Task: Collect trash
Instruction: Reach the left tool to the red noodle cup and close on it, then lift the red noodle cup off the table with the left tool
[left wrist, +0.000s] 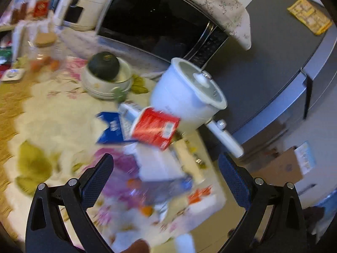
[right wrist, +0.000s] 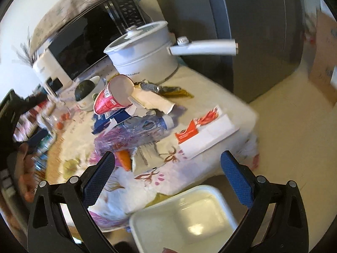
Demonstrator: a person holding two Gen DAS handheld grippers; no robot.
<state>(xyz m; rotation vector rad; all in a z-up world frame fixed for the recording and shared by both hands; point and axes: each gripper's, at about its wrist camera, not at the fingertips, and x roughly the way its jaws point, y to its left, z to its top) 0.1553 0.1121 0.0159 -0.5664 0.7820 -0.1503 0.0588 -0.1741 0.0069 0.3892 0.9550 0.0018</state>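
A heap of trash lies on the floral tablecloth: a red paper cup [left wrist: 154,127] [right wrist: 111,98] on its side, torn blue-and-white packaging [left wrist: 111,128] [right wrist: 105,122], a crushed clear plastic bottle [right wrist: 139,130] with a white cap, torn white cardboard [right wrist: 151,102], a dark foil wrapper [right wrist: 166,89] and a white-and-orange carton [right wrist: 204,132] [left wrist: 202,196]. My left gripper [left wrist: 166,168] is open above the heap, blurred. My right gripper [right wrist: 168,164] is open and empty, above the table's near edge. A white bin [right wrist: 185,219] sits below the right gripper.
A white pot [left wrist: 187,92] [right wrist: 145,57] with a long handle stands behind the heap, before a microwave [left wrist: 155,21] [right wrist: 84,40]. A bowl holding a dark green squash [left wrist: 105,67] [right wrist: 85,88], a jar [left wrist: 43,50], an orange carrot [right wrist: 124,160] and a grey fridge [left wrist: 273,73] are nearby.
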